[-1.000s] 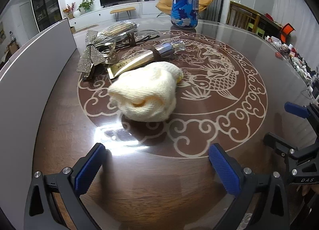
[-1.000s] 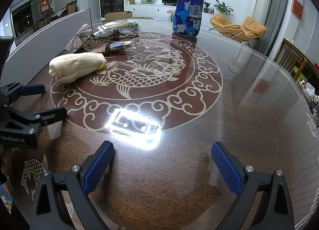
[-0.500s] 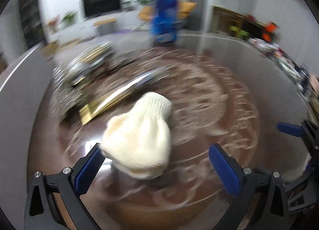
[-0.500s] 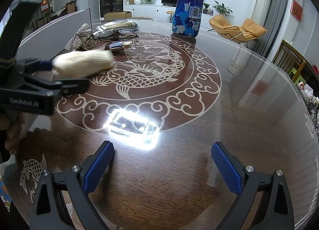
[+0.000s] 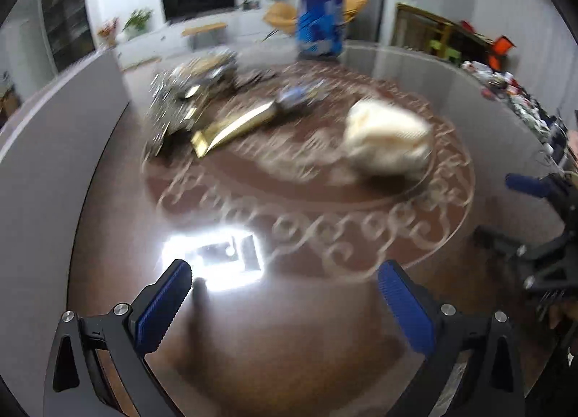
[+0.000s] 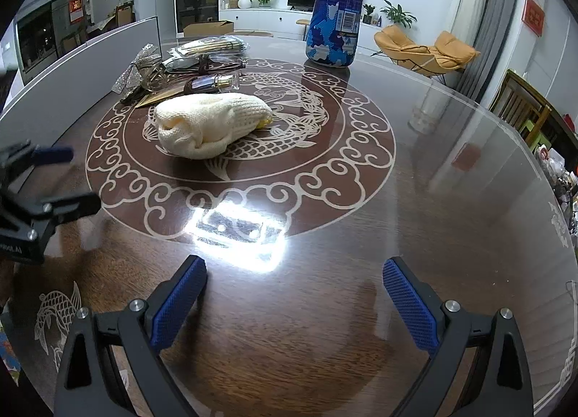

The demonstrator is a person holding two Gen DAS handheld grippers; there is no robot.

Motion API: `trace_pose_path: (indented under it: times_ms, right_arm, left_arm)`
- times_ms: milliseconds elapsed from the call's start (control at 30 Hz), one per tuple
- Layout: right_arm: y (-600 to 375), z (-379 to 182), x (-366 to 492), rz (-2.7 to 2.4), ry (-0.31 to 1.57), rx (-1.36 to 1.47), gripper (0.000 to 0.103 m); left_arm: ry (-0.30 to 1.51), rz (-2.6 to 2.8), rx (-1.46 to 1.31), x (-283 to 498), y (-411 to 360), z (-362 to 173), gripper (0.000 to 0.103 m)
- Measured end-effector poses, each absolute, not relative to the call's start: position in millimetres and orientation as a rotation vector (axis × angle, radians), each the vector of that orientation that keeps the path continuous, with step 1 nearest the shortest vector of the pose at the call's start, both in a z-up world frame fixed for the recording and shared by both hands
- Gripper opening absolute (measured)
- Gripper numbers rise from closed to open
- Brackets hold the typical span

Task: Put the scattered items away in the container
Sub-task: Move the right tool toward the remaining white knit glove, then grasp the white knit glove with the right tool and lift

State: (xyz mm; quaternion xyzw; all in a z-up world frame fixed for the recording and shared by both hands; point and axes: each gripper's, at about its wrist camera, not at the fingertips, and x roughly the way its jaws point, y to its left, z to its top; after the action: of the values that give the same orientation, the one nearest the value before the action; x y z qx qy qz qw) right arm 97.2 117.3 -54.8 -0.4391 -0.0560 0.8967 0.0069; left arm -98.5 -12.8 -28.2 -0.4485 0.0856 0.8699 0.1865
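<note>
At the far left of the right wrist view, the left gripper (image 6: 68, 178) is seen from the side above the table (image 6: 451, 222); its blue-padded fingers are spread apart and nothing is held between them. The same spread is confirmed in its own, motion-blurred view, where only bare tabletop lies between the pads (image 5: 162, 303).

Further right, a cluster of scattered items is gathered at the far side of the table's round inlay: a glittery silver bow (image 6: 132, 72), a clear packet of sticks (image 6: 209, 46), a pair of glasses (image 6: 213, 64), a flat gold piece (image 6: 162, 94) and a small glass bottle (image 6: 216, 81). Just in front of them, a cream knitted glove (image 6: 209, 122) is lying loose on the fish pattern, touched by neither gripper.

Behind it and to the right, a tall blue patterned container (image 6: 337, 7) is standing upright near the far rim, well apart from the glove.

In the foreground, the right gripper (image 6: 294, 303) is held wide open over bare wood, with nothing between its fingers.
</note>
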Motion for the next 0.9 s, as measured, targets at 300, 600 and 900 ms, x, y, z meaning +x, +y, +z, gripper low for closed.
trace_pose_path:
  times_ms: [300, 600, 900]
  right_arm:
    - [127.3, -56.5, 94.8, 2.845, 0.038, -1.444, 0.102]
    - [99.8, -43.5, 2.8, 2.873, 0.627, -1.566, 0.103]
    - [66.0, -54.5, -25.7, 2.794, 0.161, -1.507, 0.075]
  left_arm:
    - [0.237, 2.492, -1.281, -94.1, -18.1, -29.6, 0.103]
    - [0.233, 2.495, -1.283, -95.1, -18.3, -29.9, 0.103]
    - [0.229, 2.502, -1.287, -98.0, -17.8, -29.1, 0.103]
